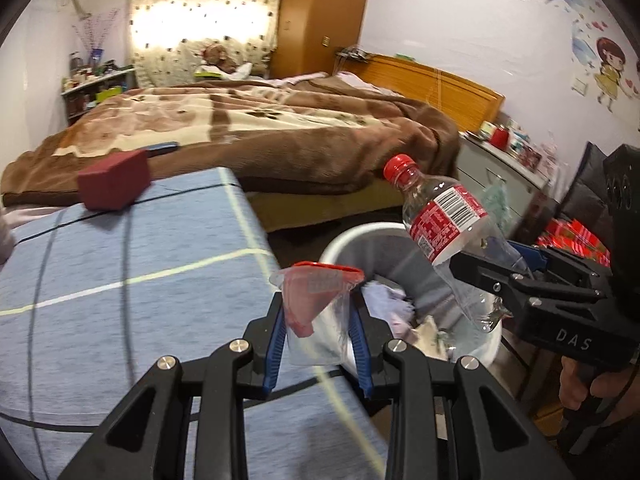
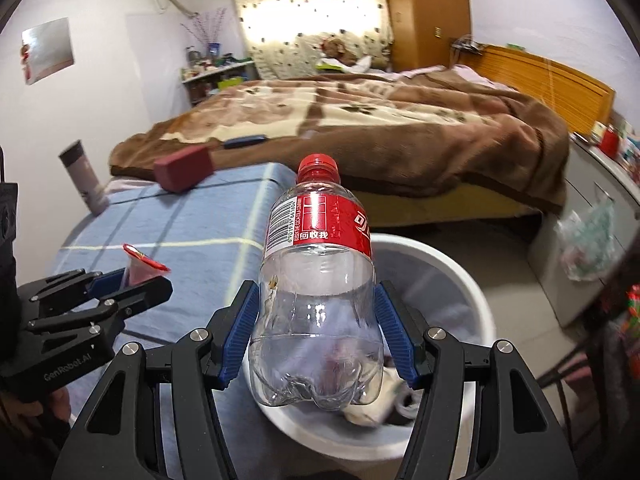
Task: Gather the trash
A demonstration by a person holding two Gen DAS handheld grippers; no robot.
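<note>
My left gripper is shut on a clear plastic wrapper with a red top, held at the edge of the blue-covered table, just left of the white trash bin. My right gripper is shut on an empty clear bottle with a red cap and red label, held above the bin. The bin holds crumpled paper and cloth. In the left wrist view the bottle tilts over the bin in the right gripper. In the right wrist view the left gripper with the wrapper is at the left.
A dark red box lies on the blue striped table cover. A white tumbler stands at the table's far left. A bed with a brown blanket is behind. A grey cabinet with clutter stands right of the bin.
</note>
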